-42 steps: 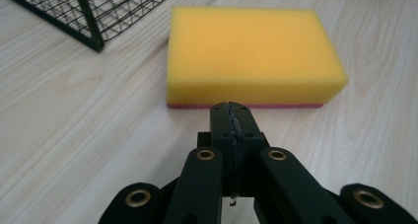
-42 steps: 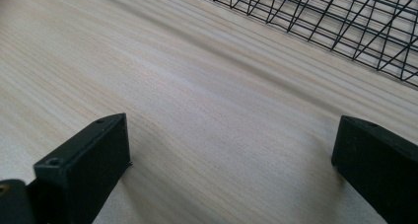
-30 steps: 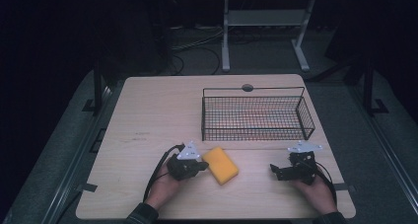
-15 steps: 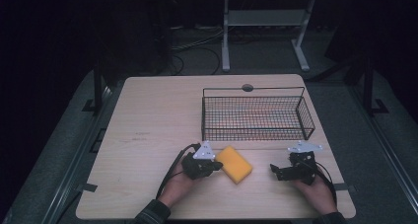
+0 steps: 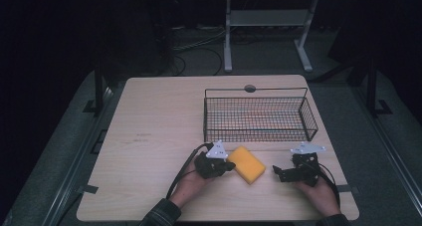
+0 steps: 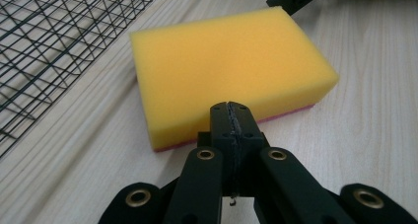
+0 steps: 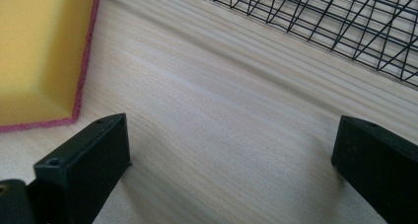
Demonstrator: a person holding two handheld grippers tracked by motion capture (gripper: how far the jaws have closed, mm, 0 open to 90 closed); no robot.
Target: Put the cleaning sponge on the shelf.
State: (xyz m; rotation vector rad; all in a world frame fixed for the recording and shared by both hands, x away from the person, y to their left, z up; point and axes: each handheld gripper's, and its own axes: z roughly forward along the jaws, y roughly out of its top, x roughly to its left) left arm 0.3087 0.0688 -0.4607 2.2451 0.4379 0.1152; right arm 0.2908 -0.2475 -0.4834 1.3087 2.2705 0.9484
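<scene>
Left gripper [image 6: 231, 108] jaws clenched, empty, tips against the yellow sponge [image 5: 246, 164] near the counter's [image 5: 159, 116] front edge, just before the wire basket [image 5: 259, 117]: looks like nudging. Right gripper [image 7: 231, 150] jaws released, waiting beside. Next: probably grasp sponge, lift into basket.

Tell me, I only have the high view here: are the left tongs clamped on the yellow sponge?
Observer: No. In the left gripper view the left tongs are shut on nothing, and their joined tips sit up against the near side of the sponge.
Operator: Is the sponge yellow all through?
Observer: No, a thin pink layer runs along its underside.
Operator: And the right tongs?
Observer: The right tongs stand wide open over bare table, with the sponge off to one side and the wire basket ahead.
</scene>
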